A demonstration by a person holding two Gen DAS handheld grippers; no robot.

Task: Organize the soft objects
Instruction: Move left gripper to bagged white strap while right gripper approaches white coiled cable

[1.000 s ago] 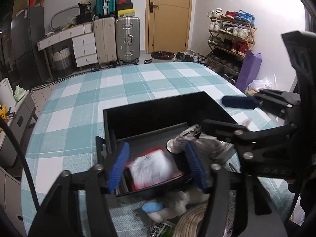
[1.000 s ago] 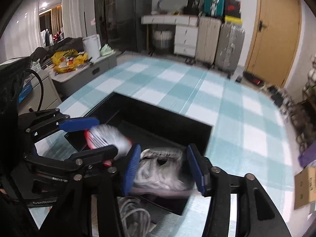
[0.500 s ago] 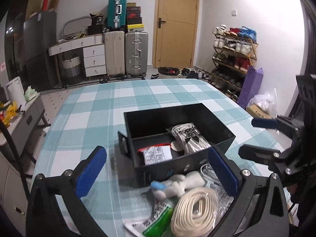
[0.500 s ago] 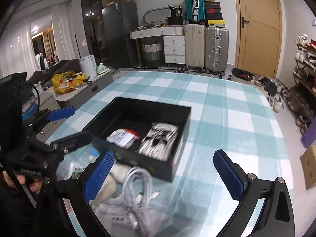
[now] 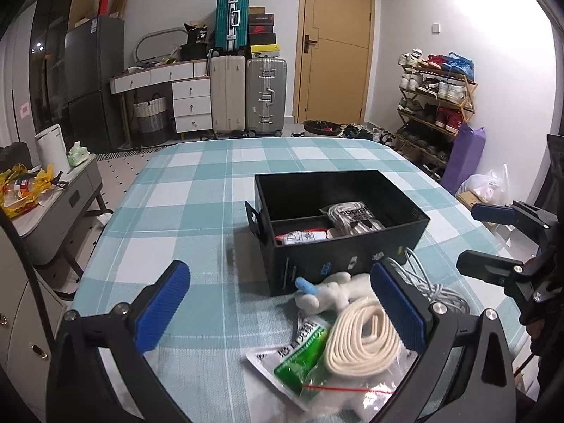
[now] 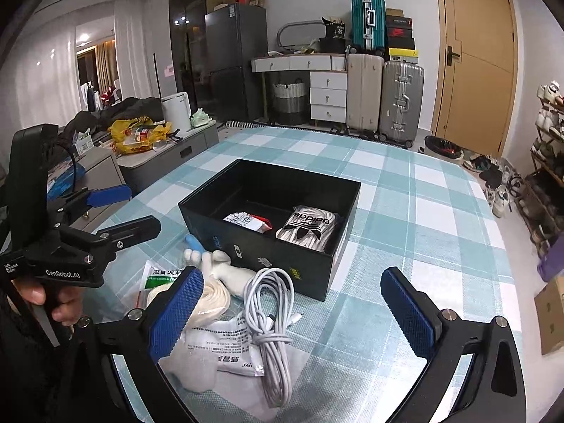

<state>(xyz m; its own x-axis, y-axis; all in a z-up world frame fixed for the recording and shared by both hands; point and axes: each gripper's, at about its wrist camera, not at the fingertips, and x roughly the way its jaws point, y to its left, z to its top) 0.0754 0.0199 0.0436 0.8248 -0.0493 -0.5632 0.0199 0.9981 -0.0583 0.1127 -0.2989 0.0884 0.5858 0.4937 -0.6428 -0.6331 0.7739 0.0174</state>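
Note:
A black box [image 5: 352,259] [image 6: 268,250] stands on the checked table. In it lie a white Adidas pack [image 5: 349,216] [image 6: 306,227] and a small red-and-white packet [image 5: 299,237] [image 6: 246,220]. In front of the box lie a white plush toy [image 5: 335,290] [image 6: 220,264], a cream coiled rope [image 5: 363,335] [image 6: 211,299], a green-and-white packet [image 5: 299,356] [image 6: 158,276] and a white cable [image 6: 271,313] [image 5: 437,290]. My left gripper [image 5: 282,317] is open and empty above the pile. My right gripper [image 6: 292,317] is open and empty above the cable.
The checked tablecloth [image 5: 197,190] reaches to the far edge. Suitcases [image 5: 246,91] and drawers stand at the back wall, a shoe rack [image 5: 433,105] at the right. A grey side cabinet [image 5: 53,204] stands left of the table.
Both grippers let go of their packs inside the box, opened wide and drew back toward me. The Adidas pack and the red-and-white packet now lie in the box.

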